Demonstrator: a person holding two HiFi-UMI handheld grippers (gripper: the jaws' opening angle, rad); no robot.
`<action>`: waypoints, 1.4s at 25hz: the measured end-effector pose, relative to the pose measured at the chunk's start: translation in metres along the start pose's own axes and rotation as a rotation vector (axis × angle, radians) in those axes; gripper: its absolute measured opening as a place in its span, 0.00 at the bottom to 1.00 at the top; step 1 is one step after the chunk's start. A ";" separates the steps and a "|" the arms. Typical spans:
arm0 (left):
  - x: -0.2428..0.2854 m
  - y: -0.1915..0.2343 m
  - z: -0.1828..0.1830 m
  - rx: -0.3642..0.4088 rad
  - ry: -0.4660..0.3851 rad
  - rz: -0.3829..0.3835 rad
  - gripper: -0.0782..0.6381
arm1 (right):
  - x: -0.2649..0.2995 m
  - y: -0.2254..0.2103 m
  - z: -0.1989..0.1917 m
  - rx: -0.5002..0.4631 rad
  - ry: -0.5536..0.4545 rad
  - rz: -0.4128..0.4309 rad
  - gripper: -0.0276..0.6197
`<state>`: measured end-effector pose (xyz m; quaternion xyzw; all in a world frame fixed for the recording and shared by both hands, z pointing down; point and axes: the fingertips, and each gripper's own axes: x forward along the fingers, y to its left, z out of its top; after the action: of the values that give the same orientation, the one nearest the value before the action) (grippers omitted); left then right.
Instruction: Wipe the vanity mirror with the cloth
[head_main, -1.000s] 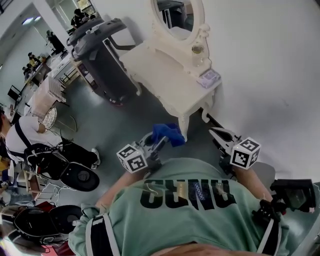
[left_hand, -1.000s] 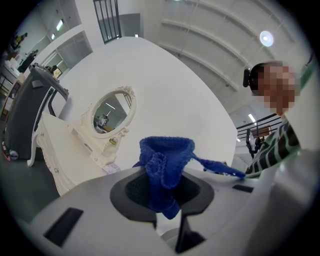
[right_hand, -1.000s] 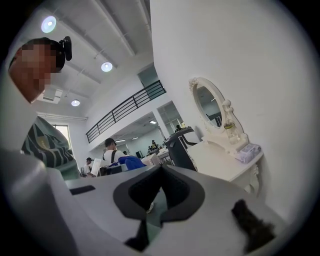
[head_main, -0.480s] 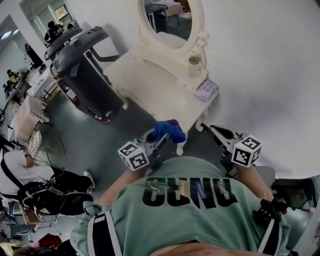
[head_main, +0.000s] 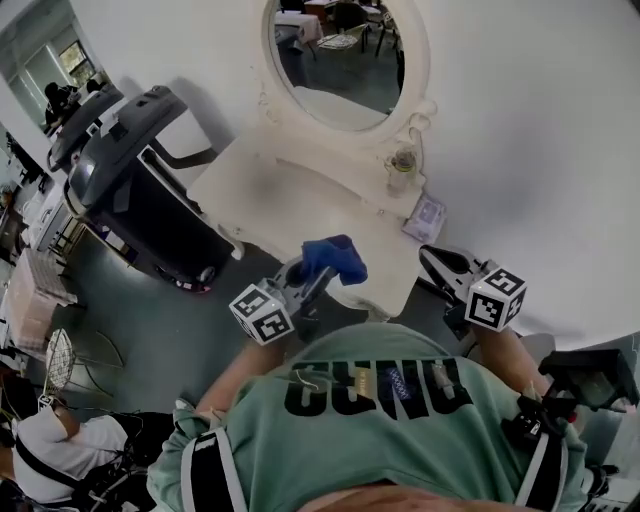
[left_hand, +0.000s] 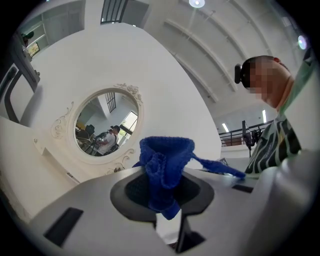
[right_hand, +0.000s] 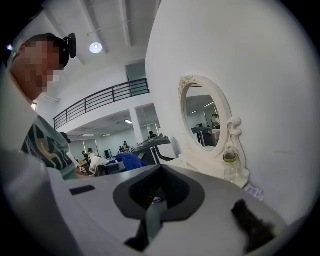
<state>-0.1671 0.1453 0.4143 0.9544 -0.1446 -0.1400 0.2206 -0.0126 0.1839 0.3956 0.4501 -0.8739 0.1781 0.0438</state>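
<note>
Cloth (left_hand: 165, 162): blue knit, bunched, pinched in left gripper (left_hand: 163, 202), whose jaws are closed on its lower fold. A loose tail trails toward the right of the frame. Judged soft, light and floppy, so it will crumple unless pressed flat. The low grip leaves a usable pad beyond the tips.

Right gripper (right_hand: 156, 202): jaws pressed together, nothing between them, lower right of head view.

Vanity mirror (head_main: 340, 60): oval, cream carved frame, top centre of head view, above white dressing table (head_main: 270, 185). Cloth sits mid-frame, well apart from the glass, no contact yet. Glass judged fragile; wipe lightly.

Small bottle (head_main: 402, 170) and flat packet (head_main: 424, 216) sit below the mirror's right side and look easy to knock.
</note>
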 end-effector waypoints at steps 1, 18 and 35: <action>0.003 0.011 0.004 -0.007 -0.008 -0.001 0.23 | 0.009 -0.006 0.003 -0.004 0.010 -0.006 0.06; 0.166 0.110 0.039 0.054 -0.067 0.292 0.23 | 0.083 -0.200 0.099 -0.268 0.008 0.220 0.06; 0.202 0.369 0.206 0.632 0.129 0.598 0.23 | 0.172 -0.227 0.076 -0.211 0.095 0.131 0.06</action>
<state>-0.1287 -0.3184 0.3656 0.8980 -0.4361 0.0411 -0.0429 0.0741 -0.0958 0.4268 0.3758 -0.9124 0.1086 0.1206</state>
